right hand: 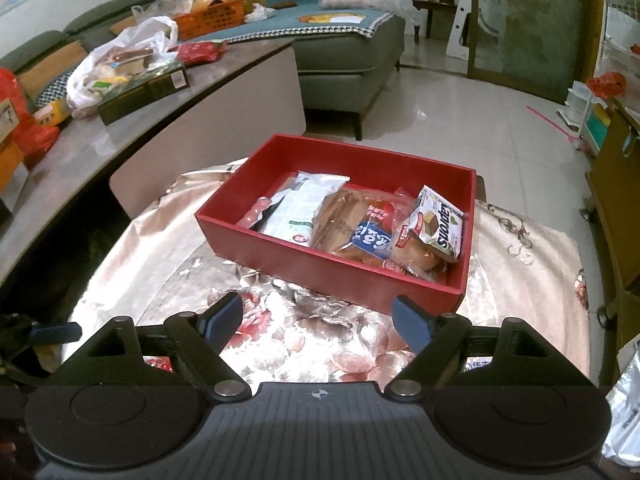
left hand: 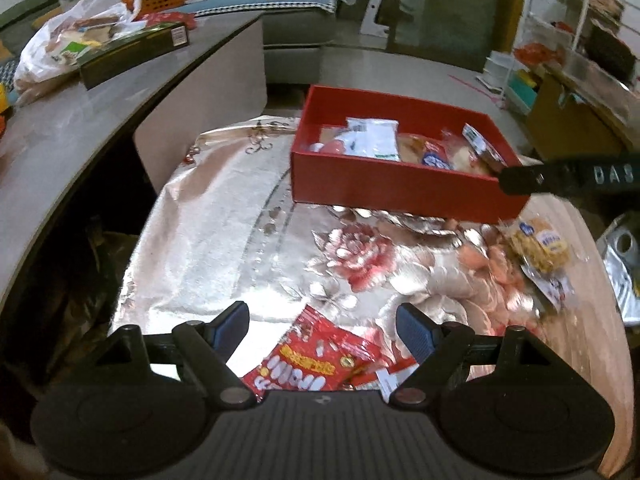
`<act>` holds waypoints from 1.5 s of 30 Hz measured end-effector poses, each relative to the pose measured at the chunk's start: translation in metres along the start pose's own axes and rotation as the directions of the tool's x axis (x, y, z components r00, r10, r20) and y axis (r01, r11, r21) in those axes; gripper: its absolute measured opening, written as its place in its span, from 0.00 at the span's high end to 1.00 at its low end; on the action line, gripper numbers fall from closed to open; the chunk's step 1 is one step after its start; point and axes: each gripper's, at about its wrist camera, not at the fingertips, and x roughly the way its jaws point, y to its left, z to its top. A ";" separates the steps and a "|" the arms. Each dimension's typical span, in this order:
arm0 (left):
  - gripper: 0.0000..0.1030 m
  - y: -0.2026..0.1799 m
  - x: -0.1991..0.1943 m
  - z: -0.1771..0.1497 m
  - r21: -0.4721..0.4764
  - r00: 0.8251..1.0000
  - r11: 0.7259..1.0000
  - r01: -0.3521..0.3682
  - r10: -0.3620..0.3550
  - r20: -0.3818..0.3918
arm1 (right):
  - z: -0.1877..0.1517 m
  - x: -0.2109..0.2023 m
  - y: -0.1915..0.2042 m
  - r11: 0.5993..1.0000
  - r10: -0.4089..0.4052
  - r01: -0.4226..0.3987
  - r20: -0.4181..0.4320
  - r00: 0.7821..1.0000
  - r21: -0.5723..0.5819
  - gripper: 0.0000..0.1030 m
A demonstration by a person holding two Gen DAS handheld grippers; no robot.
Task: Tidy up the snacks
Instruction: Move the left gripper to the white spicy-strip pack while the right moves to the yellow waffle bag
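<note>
A red box (left hand: pixel 400 190) (right hand: pixel 320 266) sits on the floral cloth and holds several snacks: a white and green packet (right hand: pixel 304 208), wrapped bread (right hand: pixel 360 236) and a green-lettered packet (right hand: pixel 440 220) leaning at the right end. My left gripper (left hand: pixel 320 312) is open just above a red snack packet (left hand: pixel 316 364) that lies flat on the cloth, with its pads clear of it. My right gripper (right hand: pixel 316 302) hangs open and empty in front of the box's near wall. A yellow snack packet (left hand: pixel 540 248) lies loose to the right of the box.
A curved grey table (right hand: pixel 100 148) on the left carries a white plastic bag (right hand: pixel 120 60), a dark green carton (right hand: pixel 144 88) and an orange basket (right hand: pixel 208 18). A silver bag (left hand: pixel 624 280) lies at the cloth's right edge. Sofa and tiled floor lie beyond.
</note>
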 end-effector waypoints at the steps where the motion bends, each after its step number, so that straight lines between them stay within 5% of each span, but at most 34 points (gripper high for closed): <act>1: 0.28 -0.002 0.001 -0.002 0.010 1.000 1.000 0.000 0.000 -0.005 | -0.001 -0.002 -0.001 1.000 0.000 0.000 0.000 1.000 0.001 0.16; 25: 0.28 -0.072 0.017 -0.021 0.207 0.995 0.975 0.078 -0.064 -0.070 | -0.061 -0.024 -0.073 0.988 -0.104 0.113 -0.089 0.991 0.103 0.14; 34: 0.28 -0.050 0.026 -0.021 0.127 0.989 0.989 0.081 -0.064 -0.133 | -0.072 -0.017 -0.082 0.986 -0.119 0.134 -0.139 0.983 0.103 0.12; 45: 0.28 -0.048 0.034 -0.053 -0.085 0.943 0.986 0.144 -0.162 -0.289 | -0.071 -0.012 -0.091 0.986 -0.098 0.119 -0.167 0.981 0.116 0.11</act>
